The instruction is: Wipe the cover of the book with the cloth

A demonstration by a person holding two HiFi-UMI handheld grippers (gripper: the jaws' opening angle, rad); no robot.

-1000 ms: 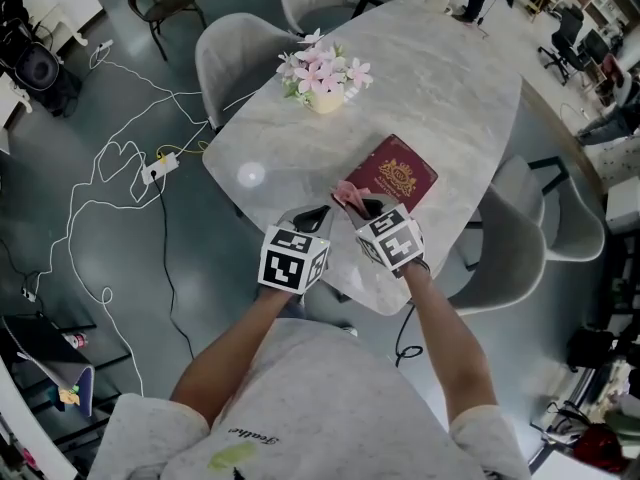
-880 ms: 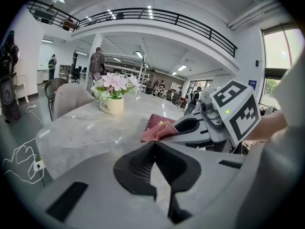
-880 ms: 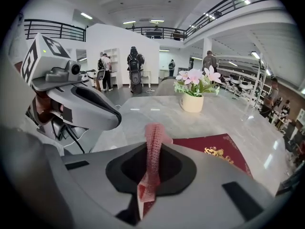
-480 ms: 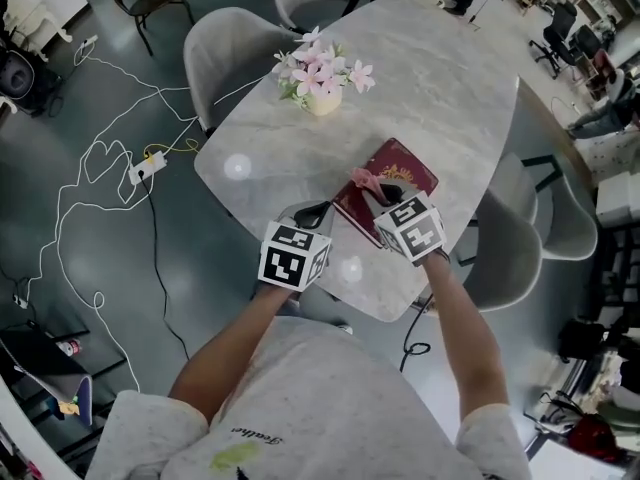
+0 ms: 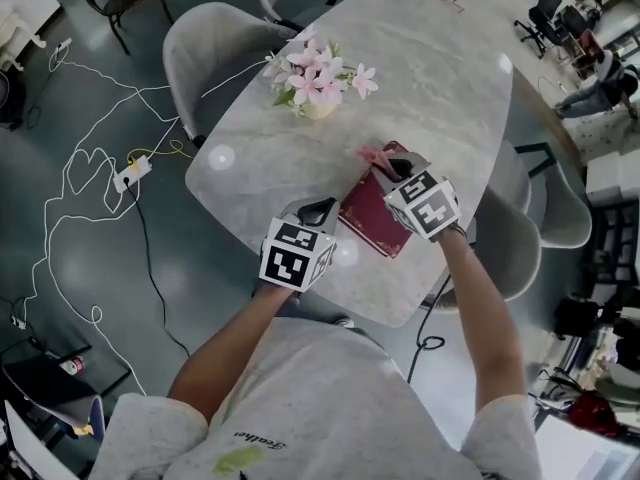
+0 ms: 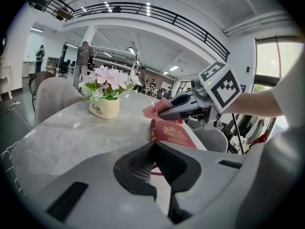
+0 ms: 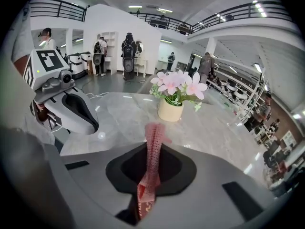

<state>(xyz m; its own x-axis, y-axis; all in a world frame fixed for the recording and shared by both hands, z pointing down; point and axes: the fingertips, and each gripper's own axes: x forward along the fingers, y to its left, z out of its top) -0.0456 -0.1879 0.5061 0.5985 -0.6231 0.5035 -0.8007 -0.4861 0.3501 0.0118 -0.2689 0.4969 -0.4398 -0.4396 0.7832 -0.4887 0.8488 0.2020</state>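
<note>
- The left gripper (image 5: 318,209), jaws pressed together on nothing, is held just left of the book (image 5: 370,216), which lies on the table (image 5: 450,78).
- The pink cloth (image 5: 376,156) is pinched in the right gripper (image 5: 398,166) at the book's far end. A wiping stroke is judged in hand, though contact cannot be told.
- Next, the cloth would be drawn across the cover.
- A flower pot (image 5: 318,106) stands beyond the book's far left, out of the way.

Potted flowers (image 5: 316,71) on marble table (image 5: 440,68)
</note>
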